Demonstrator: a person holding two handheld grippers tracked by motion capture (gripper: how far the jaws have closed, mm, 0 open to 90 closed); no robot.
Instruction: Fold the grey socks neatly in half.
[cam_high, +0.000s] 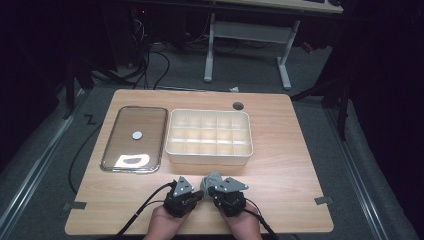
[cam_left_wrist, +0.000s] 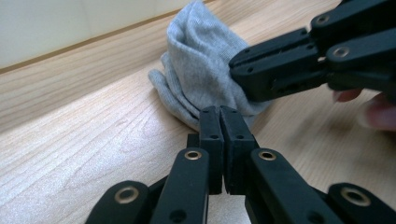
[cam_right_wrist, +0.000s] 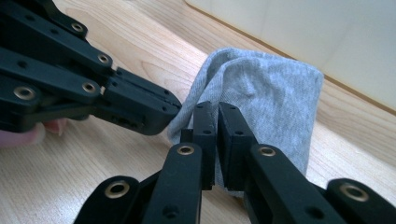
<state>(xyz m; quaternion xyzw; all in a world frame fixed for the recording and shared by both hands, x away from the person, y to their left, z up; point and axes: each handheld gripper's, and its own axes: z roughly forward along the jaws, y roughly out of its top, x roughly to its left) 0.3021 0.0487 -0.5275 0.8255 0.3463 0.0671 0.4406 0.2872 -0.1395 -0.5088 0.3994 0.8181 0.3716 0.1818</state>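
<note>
A small grey knitted cloth (cam_high: 211, 179) stands bunched up on the wooden table (cam_high: 285, 160), near its front edge and between my two grippers. My left gripper (cam_high: 200, 191) comes at it from the left. In the left gripper view its jaws (cam_left_wrist: 223, 114) are pressed together on the cloth's (cam_left_wrist: 201, 60) lower hem. My right gripper (cam_high: 213, 191) comes from the right, and its jaws (cam_right_wrist: 217, 109) are shut on the near fold of the cloth (cam_right_wrist: 275, 98). The two sets of tips almost meet. A hand holds each gripper at the table's front edge.
A white box with several compartments (cam_high: 210, 111) sits mid-table just beyond the cloth. A flat glass lid with a metal rim (cam_high: 111, 135) and a round knob lies to its left. A cable hole (cam_high: 238, 105) is at the back edge. Bare wood lies to the right.
</note>
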